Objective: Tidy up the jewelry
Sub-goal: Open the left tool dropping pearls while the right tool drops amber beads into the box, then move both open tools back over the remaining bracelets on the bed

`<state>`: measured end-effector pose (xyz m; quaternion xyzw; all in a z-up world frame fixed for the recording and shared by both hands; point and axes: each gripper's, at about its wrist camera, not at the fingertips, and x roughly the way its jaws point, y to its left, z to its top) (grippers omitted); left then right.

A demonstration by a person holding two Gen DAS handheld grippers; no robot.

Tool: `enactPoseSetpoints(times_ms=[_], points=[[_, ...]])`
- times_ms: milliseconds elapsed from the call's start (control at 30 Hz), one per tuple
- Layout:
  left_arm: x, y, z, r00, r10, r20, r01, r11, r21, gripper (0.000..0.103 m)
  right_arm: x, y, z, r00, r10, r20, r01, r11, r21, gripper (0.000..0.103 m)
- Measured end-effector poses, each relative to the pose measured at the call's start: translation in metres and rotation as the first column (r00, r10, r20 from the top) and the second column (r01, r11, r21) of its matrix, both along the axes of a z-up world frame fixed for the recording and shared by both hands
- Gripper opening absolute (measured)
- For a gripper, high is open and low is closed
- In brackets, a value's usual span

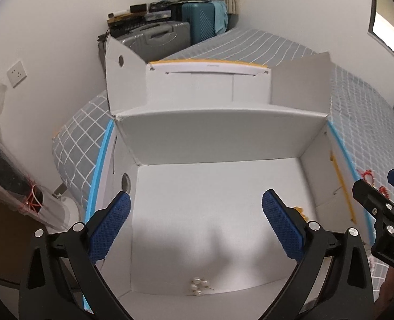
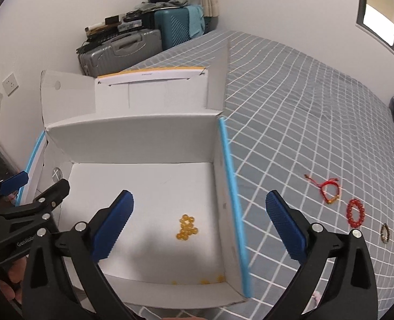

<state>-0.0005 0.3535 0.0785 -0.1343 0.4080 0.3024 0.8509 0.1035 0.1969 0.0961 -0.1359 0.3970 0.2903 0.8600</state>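
Note:
A white cardboard box (image 1: pixel 218 138) (image 2: pixel 133 138) with blue-taped edges lies open on the bed. On its floor rest a pearl bracelet (image 1: pixel 199 286) near the front wall and a yellow bead bracelet (image 2: pixel 187 227) (image 1: pixel 299 211). My left gripper (image 1: pixel 196 208) hangs open above the box with nothing between its blue pads. My right gripper (image 2: pixel 199 208) is open too and holds nothing, over the box's right side. On the bedspread to the right lie a red cord bracelet (image 2: pixel 327 188), a red bead bracelet (image 2: pixel 355 212) and a dark bead bracelet (image 2: pixel 384 234).
The grey checked bedspread (image 2: pixel 303 101) stretches right and back. Suitcases (image 2: pixel 133 45) and clutter are stacked in the far corner. The box's lid flaps (image 1: pixel 298 80) stand up at the back. A plastic-wrapped dark item (image 1: pixel 7 176) stands left of the bed.

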Motion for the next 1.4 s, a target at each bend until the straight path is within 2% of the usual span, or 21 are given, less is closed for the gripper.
enactPoseSetpoints(times_ms=[133, 400, 867, 1033, 1133, 1400], points=[[0.005, -0.019, 0.009, 0.999, -0.039, 0.03, 0.039, 0.999, -0.015, 0.097, 0.003, -0.022, 0.012, 1.0, -0.026, 0.015, 0.026, 1.0, 0.005, 0.095], [0.026, -0.071, 0.024, 0.992, -0.114, 0.048, 0.114, 0.994, 0.007, 0.097, 0.011, -0.086, 0.034, 0.994, -0.107, 0.039, 0.106, 0.994, 0.014, 0.095], [0.074, -0.18, 0.026, 0.961, -0.271, 0.051, 0.271, 0.962, 0.017, 0.097, 0.037, -0.216, 0.037, 0.958, -0.282, 0.048, 0.282, 0.959, 0.0, 0.095], [0.095, -0.222, 0.018, 0.941, -0.337, 0.038, 0.337, 0.941, 0.003, 0.097, 0.053, -0.26, 0.032, 0.936, -0.349, 0.044, 0.35, 0.937, -0.01, 0.095], [0.109, -0.254, 0.009, 0.919, -0.394, 0.02, 0.394, 0.919, 0.003, 0.097, 0.063, -0.283, 0.026, 0.925, -0.378, 0.037, 0.379, 0.925, -0.014, 0.095], [0.149, -0.309, -0.026, 0.87, -0.491, -0.041, 0.49, 0.871, -0.034, 0.097, 0.107, -0.356, -0.008, 0.878, -0.479, -0.007, 0.478, 0.877, -0.054, 0.095]])
